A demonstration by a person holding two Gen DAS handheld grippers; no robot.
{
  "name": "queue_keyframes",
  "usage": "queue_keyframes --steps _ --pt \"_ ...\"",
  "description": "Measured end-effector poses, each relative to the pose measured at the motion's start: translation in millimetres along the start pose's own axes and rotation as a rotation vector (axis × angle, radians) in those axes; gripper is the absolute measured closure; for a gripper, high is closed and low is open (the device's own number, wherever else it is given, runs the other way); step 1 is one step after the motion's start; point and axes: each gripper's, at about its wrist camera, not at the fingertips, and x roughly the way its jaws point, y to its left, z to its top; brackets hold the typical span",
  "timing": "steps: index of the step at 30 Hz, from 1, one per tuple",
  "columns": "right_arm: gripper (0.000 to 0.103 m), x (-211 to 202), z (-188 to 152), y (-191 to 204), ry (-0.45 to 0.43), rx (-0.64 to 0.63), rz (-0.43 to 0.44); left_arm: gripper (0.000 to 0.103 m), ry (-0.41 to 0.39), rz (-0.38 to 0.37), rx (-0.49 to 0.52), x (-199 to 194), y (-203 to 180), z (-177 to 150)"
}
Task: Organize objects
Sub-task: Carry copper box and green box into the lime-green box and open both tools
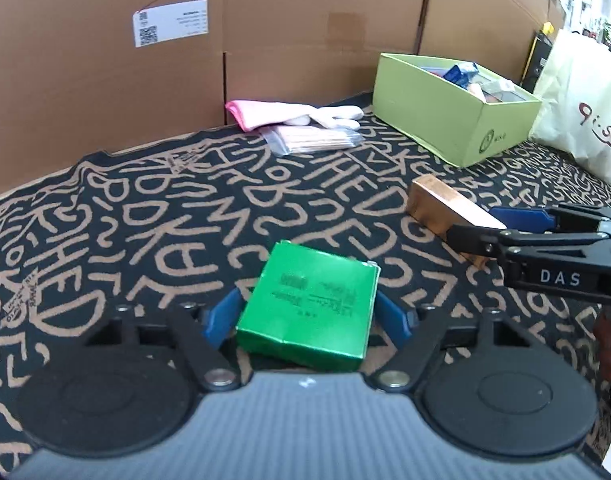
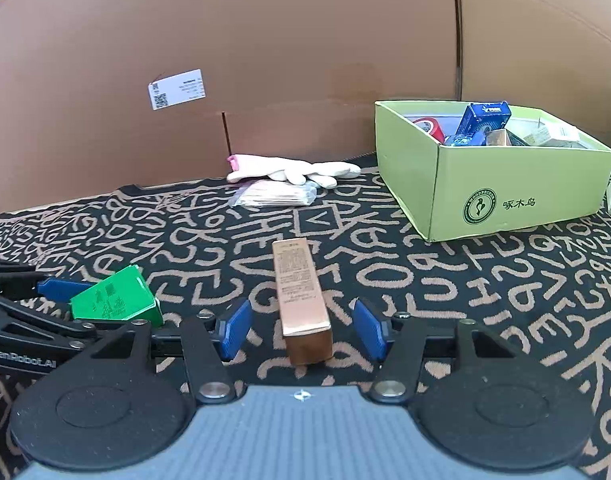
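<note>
A green box (image 1: 309,304) lies on the patterned cloth between the blue pads of my left gripper (image 1: 309,316); the pads stand at its two sides and I cannot tell whether they press it. It also shows in the right wrist view (image 2: 115,300). A long copper box (image 2: 301,300) lies between the open jaws of my right gripper (image 2: 301,330), with gaps on both sides. In the left wrist view the copper box (image 1: 445,212) lies at the right with the right gripper (image 1: 501,232) around it.
A light green carton (image 2: 505,196) holding several small boxes stands at the back right. White gloves (image 2: 301,170) and a clear bag of sticks (image 2: 275,196) lie by the cardboard wall (image 2: 265,60). A white shopping bag (image 1: 581,112) stands far right.
</note>
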Motion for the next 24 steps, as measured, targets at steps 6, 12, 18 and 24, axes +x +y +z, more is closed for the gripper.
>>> queue_keyframes --steps 6,12,18,24 --pt "0.050 9.8 1.8 3.1 0.006 -0.008 -0.016 0.023 -0.002 0.016 0.037 8.3 -11.8 0.0" --pt "0.075 11.1 -0.4 3.3 0.014 0.012 0.005 0.038 -0.002 -0.005 0.109 6.2 -27.8 -0.2" --pt "0.075 -7.5 2.2 -11.3 -0.020 0.089 0.058 0.038 -0.030 -0.088 0.096 -4.3 -44.0 14.3" --pt "0.075 -40.5 25.1 -44.0 -0.128 0.152 0.042 0.038 -0.108 -0.186 0.087 -16.4 -63.9 57.2"
